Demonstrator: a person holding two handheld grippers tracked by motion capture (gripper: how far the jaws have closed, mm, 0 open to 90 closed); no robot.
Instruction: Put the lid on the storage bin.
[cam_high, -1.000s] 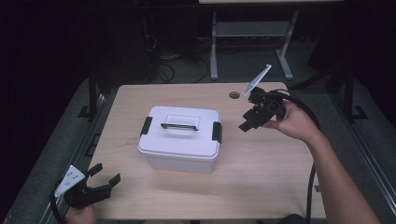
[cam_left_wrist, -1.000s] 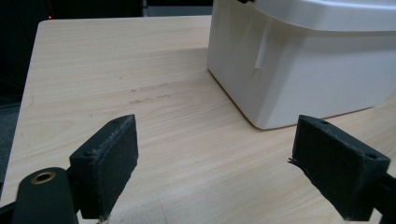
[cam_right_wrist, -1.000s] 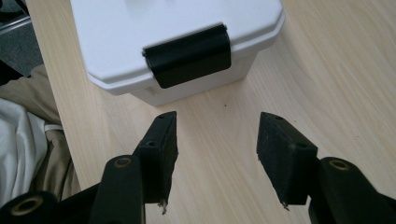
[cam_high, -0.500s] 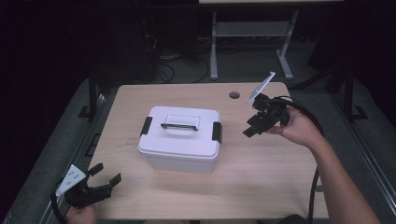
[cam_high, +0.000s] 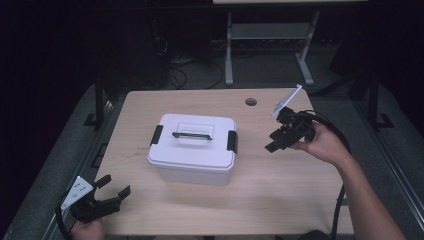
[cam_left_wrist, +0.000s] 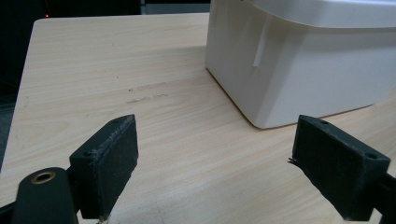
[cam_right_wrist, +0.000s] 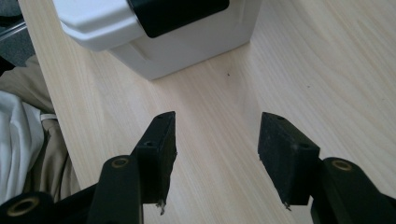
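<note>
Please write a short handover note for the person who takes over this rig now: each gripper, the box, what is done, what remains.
Left gripper: open, empty, at the near left corner of the table.
Right gripper: open, empty, off the table, just right of the white box, jaws pointing at its right latch.
Box: mid-table, lid on, handle flat, both black latches look closed.
Done: nothing on the box yet.
Left: probably release the right latch, then the left latch, and lift the lid.

White box (cam_high: 192, 148) mid-table (cam_high: 300, 200), right tool (cam_high: 278, 139) beside its latch
</note>
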